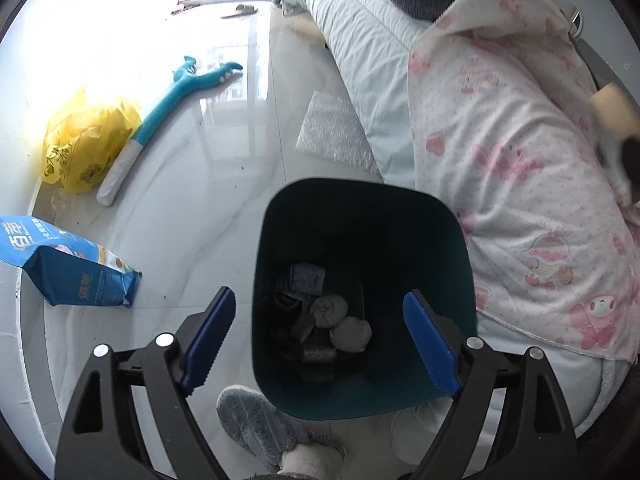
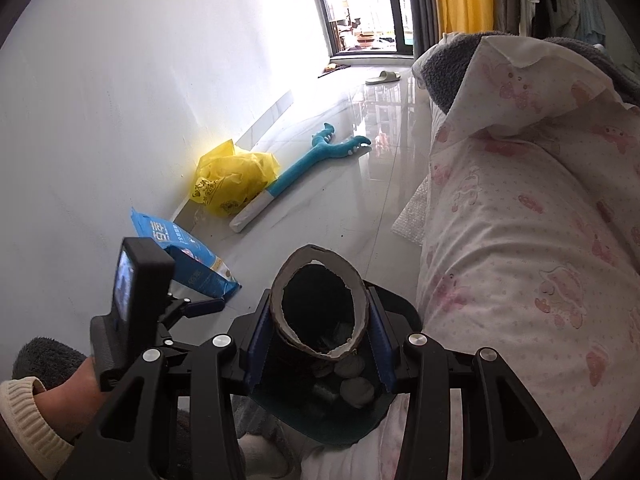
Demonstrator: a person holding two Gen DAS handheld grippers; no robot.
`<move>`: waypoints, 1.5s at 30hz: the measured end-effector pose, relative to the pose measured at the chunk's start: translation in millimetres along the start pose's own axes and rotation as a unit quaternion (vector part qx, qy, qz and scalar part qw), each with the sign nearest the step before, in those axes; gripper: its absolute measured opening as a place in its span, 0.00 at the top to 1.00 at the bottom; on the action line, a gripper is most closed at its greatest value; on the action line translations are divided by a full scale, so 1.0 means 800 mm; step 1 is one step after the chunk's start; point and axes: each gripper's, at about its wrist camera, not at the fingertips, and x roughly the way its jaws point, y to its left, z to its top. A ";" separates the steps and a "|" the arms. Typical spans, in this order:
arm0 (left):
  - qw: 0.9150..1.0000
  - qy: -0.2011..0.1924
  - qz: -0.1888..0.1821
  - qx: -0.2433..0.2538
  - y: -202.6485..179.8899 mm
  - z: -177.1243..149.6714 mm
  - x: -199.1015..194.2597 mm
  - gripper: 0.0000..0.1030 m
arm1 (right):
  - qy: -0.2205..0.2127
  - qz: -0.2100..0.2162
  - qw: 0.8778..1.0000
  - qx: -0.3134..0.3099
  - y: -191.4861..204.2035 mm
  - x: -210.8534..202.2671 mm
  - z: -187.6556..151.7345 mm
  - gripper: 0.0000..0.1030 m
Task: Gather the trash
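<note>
The bed (image 1: pixel 500 140) with its pink cartoon-print cover runs along one side of the floor (image 1: pixel 224 184), and the dark teal bin (image 1: pixel 456 248) stands against it, already holding wadded paper and scraps. The right tongs (image 2: pixel 320 320) are clamped on a torn cardboard tube (image 2: pixel 276 304), held just above the bin's mouth; I judge the drop is next, so centre the tube over the opening and let go only once its lower end is clear of the rim. The left tongs (image 1: pixel 316 344) hang apart and empty over the bin. The blue bag (image 1: pixel 68 272) and yellow bag (image 1: pixel 88 144) carry Chinese print, too small to read.
</note>
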 end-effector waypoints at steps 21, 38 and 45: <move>0.980 -0.192 -0.004 0.041 -0.008 0.024 -0.130 0.08 | 0.123 -0.017 0.992 0.033 -0.003 0.140 -0.034 0.56; 0.960 -0.268 0.017 0.079 -0.069 0.009 -0.214 0.06 | 0.037 -0.035 0.998 0.027 -0.012 0.029 -0.039 0.32; 0.956 -0.280 0.019 0.083 -0.097 -0.006 -0.235 0.04 | -0.048 -0.068 0.996 0.030 -0.019 -0.071 -0.054 0.21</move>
